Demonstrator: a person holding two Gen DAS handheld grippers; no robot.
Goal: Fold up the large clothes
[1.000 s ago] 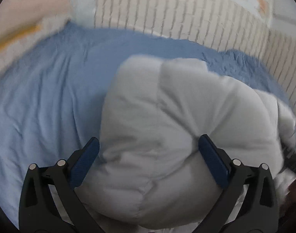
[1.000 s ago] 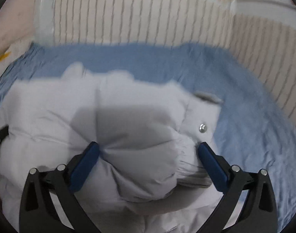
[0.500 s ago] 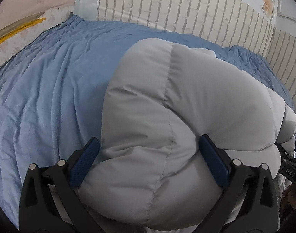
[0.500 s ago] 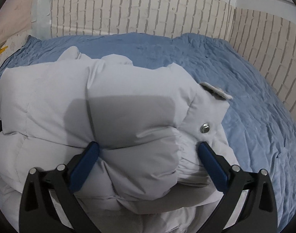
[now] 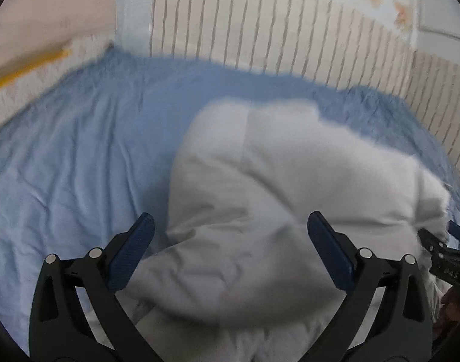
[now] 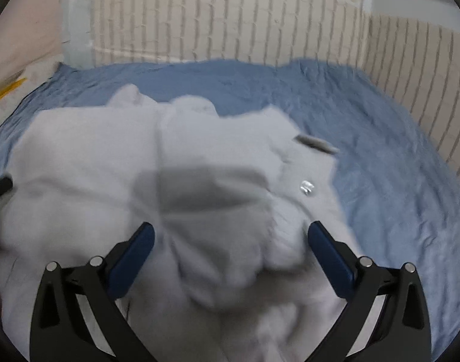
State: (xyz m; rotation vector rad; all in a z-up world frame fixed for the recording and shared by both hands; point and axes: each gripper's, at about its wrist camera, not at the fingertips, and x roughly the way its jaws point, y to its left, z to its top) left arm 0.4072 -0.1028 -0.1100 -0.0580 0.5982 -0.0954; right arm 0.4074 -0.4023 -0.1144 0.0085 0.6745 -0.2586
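Observation:
A puffy light-grey down jacket lies bunched on a blue bedsheet. My left gripper is open, its blue-padded jaws wide apart over the jacket's near left part. My right gripper is also open over the jacket, near a bunched sleeve and a metal snap button. The right gripper's tip shows at the right edge of the left wrist view. Both views are motion-blurred.
A white brick-pattern wall runs behind and to the right of the bed. The blue sheet stretches to the right of the jacket. A pale floor strip with a yellow line lies beyond the bed's left edge.
Both grippers have pulled back and up slightly from the jacket. The jacket bulk has dropped lower and flatter on the sheet. Both grippers stay open.

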